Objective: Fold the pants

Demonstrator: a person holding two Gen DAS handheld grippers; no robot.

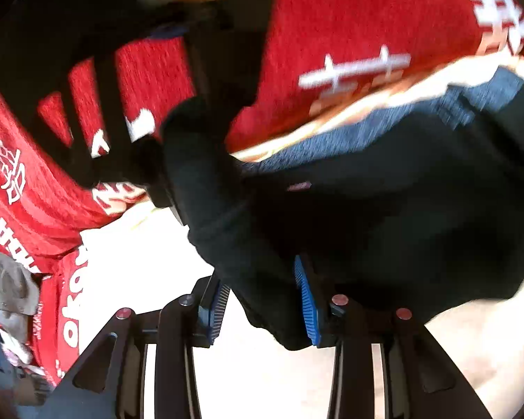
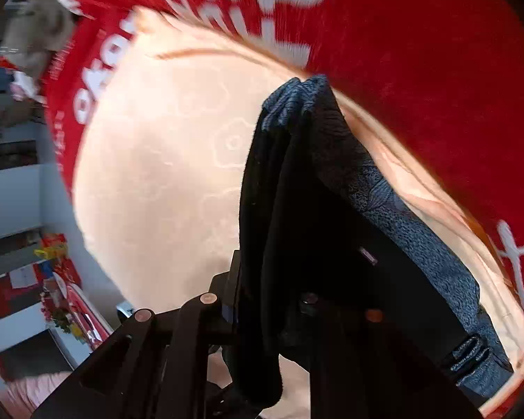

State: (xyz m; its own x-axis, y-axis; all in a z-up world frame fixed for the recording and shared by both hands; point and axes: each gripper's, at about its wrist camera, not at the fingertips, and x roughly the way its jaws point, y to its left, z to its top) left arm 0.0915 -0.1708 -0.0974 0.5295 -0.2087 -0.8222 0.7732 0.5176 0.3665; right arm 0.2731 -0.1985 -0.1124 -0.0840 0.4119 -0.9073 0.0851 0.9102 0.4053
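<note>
Over pale bedding [image 2: 164,160], left gripper [image 1: 262,300] and right gripper [image 2: 262,314] both clenched on black pants [image 1: 384,209]

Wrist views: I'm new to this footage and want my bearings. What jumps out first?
The dark pants dominate: in the left view they bunch between the left tool's blue pads, and in the right view they hang as a fold over the right tool. Behind them, a red blanket with white lettering fills the top of both views, and a pale sheet lies beneath.
</note>
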